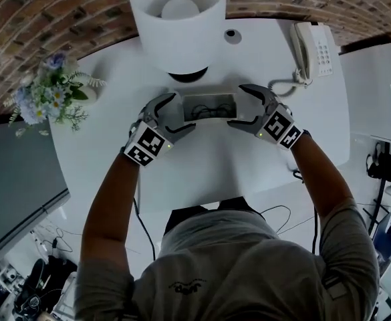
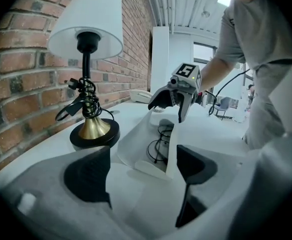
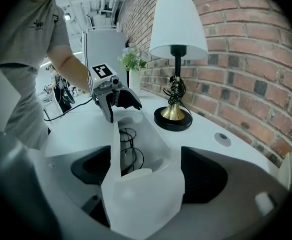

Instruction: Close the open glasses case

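Observation:
The white glasses case (image 1: 208, 105) lies open on the white table (image 1: 202, 169), just in front of the lamp. Dark-rimmed glasses (image 2: 158, 146) rest inside it. My left gripper (image 1: 177, 114) is open and straddles the case's left end; in the left gripper view the case (image 2: 136, 144) sits between the spread dark pads. My right gripper (image 1: 242, 105) is open around the case's right end. In the right gripper view the case (image 3: 146, 199) fills the gap between the pads, with the glasses (image 3: 128, 154) showing in it. No pad visibly presses on the case.
A lamp with a white shade (image 1: 178, 19) and a brass-and-black base (image 2: 93, 131) stands right behind the case. A white telephone (image 1: 313, 49) sits at the back right, and a vase of flowers (image 1: 51, 95) at the left edge. Brick wall behind.

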Demonstrator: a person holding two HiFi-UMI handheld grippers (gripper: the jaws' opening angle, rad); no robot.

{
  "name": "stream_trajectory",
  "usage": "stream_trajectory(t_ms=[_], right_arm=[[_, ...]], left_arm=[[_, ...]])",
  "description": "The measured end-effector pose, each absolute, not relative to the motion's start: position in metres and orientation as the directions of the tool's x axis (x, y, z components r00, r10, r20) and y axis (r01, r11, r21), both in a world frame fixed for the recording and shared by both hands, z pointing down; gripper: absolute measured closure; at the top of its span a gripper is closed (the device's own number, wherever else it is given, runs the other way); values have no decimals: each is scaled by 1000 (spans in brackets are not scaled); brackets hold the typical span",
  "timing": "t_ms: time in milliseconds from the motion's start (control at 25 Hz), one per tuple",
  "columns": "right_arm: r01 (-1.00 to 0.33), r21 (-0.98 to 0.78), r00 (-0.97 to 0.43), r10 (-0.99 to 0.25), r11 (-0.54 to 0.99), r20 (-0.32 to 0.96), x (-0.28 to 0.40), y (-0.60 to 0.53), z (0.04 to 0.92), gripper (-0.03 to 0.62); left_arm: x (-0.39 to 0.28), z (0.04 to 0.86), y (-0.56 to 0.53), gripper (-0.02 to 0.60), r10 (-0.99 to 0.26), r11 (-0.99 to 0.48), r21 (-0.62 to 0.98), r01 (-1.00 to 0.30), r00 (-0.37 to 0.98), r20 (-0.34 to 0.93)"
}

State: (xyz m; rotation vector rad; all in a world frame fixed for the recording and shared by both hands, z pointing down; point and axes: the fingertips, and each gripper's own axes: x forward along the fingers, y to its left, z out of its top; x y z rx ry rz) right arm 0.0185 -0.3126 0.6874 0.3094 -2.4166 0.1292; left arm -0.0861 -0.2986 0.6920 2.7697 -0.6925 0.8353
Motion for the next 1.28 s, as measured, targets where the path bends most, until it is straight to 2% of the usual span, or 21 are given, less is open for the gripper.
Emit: stream_trajectory(t_ms=[640,880,1280], right_arm=[[-213,39,-707,-182,976,683,15,-313,710,148],[-192,54,-701,-176,980,691,16,-311,712,183],[-200,68,-704,-192,977,684,14,-312,709,191]], left_arm=[[-77,721,-295,147,-334,-906,-12,-423,698,633],[-71,723,-289,198,-329,-923,-65,-379,691,643],[-73,724,-294,155,-343,-914,-77,-399,657,671]])
